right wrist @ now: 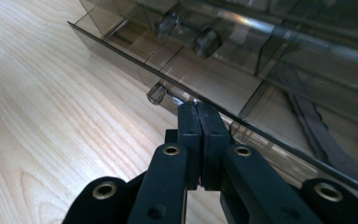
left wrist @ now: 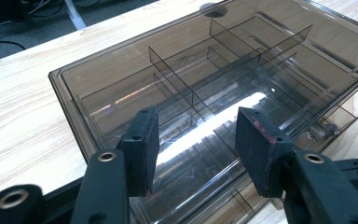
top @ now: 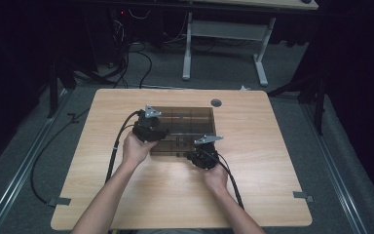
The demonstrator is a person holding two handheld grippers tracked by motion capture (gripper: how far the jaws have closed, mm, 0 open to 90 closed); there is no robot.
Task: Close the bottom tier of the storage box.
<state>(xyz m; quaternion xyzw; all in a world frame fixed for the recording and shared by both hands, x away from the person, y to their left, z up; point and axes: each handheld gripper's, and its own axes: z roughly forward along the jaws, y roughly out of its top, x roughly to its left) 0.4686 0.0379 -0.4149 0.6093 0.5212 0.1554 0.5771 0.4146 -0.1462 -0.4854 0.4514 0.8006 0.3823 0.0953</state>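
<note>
Judging by its look, the box is a light, stiff organiser of smoky clear plastic, slick to the pads and prone to crack or slide if squeezed hard; it sits near the middle of the desk, lid down, dividers showing through. Small parts lie in the compartments by the front edge. The best holds seem to be the thin front lip and the little clear knob under it, not the broad smooth lid. The left tool hovers over the box's left end with its jaws half apart and nothing between them, the hand cupping it from below and angling it down across the lid. The right tool is closed tight, empty as far as I can tell, its tip at the front lip just beside the knob, the right hand low and level at the near edge.
</note>
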